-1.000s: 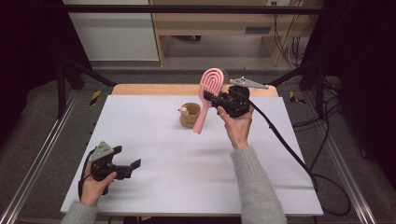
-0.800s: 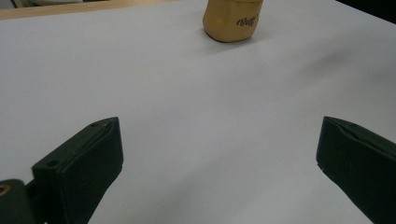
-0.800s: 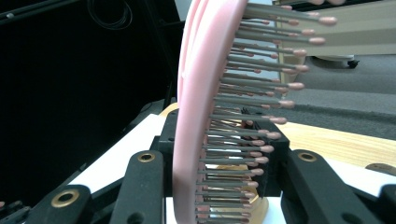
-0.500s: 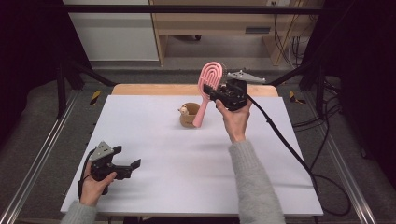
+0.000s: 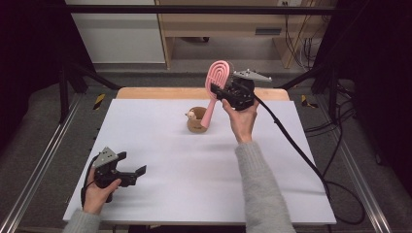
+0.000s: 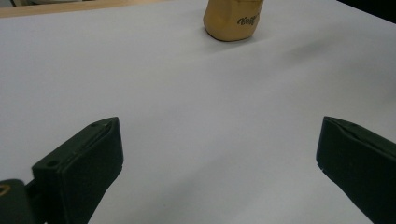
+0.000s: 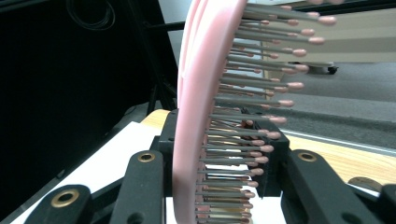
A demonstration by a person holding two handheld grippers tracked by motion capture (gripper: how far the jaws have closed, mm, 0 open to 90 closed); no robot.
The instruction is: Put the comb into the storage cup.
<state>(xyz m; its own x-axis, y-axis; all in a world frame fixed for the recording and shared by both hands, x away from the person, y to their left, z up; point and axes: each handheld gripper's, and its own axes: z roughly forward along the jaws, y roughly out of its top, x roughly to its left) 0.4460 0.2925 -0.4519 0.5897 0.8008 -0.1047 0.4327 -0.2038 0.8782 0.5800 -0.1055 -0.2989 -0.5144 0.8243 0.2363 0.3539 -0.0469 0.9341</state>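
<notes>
A pink hairbrush (image 5: 218, 76) stands almost upright in the air, bristles turned to the right. My right gripper (image 5: 219, 91) is shut on it just below the head. In the right gripper view the brush (image 7: 194, 98) rises between the jaws with its bristles pointing right. The handle's lower end reaches the right rim of a small tan cup (image 5: 196, 122) in the middle of the table; I cannot tell whether it is inside. My left gripper (image 5: 132, 163) rests near the front left, open and holding nothing. The left gripper view has the cup (image 6: 232, 19) far ahead.
The white table top (image 5: 184, 194) has a wooden strip (image 5: 160, 93) along its far edge. A black cable (image 5: 291, 141) trails from the right gripper across the table's right side. Metal rails (image 5: 43, 160) run along both sides.
The right gripper has risen a little and turned the brush more upright, bringing its handle end closer to the cup. The left gripper has stayed where it was.
</notes>
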